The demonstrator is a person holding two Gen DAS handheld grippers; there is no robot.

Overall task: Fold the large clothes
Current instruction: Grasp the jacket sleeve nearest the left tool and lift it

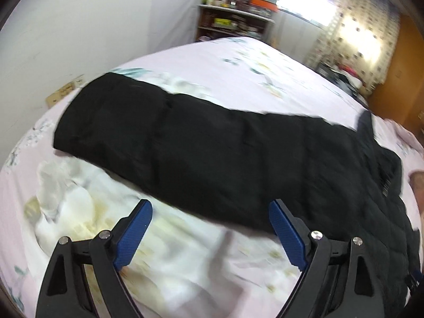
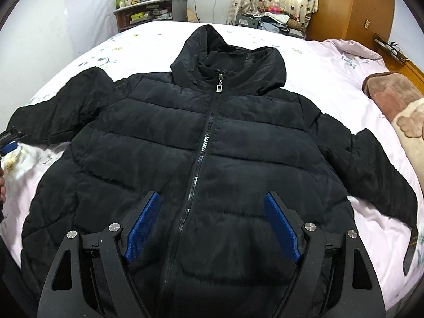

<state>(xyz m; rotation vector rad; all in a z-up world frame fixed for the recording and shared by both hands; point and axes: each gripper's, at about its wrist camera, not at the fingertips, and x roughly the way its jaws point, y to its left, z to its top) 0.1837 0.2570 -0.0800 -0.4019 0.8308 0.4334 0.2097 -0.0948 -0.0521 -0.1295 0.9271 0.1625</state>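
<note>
A black hooded puffer jacket (image 2: 212, 143) lies front up and zipped on the bed, both sleeves spread out to the sides. My right gripper (image 2: 212, 201) is open and empty, hovering over the jacket's lower front with the zipper between its blue pads. My left gripper (image 1: 210, 206) is open and empty just in front of the jacket's left sleeve (image 1: 185, 148), which stretches across the left wrist view. The left gripper's tip also shows at the far left edge of the right wrist view (image 2: 9, 143), beside the sleeve's cuff.
The bed has a pale pink floral sheet (image 2: 331, 74). A pink pillow or blanket (image 2: 397, 100) lies at the bed's right side. A cluttered shelf (image 2: 148, 10) stands past the far end, a white wall (image 1: 79, 26) on the left, a wooden wardrobe (image 2: 352, 5) on the right.
</note>
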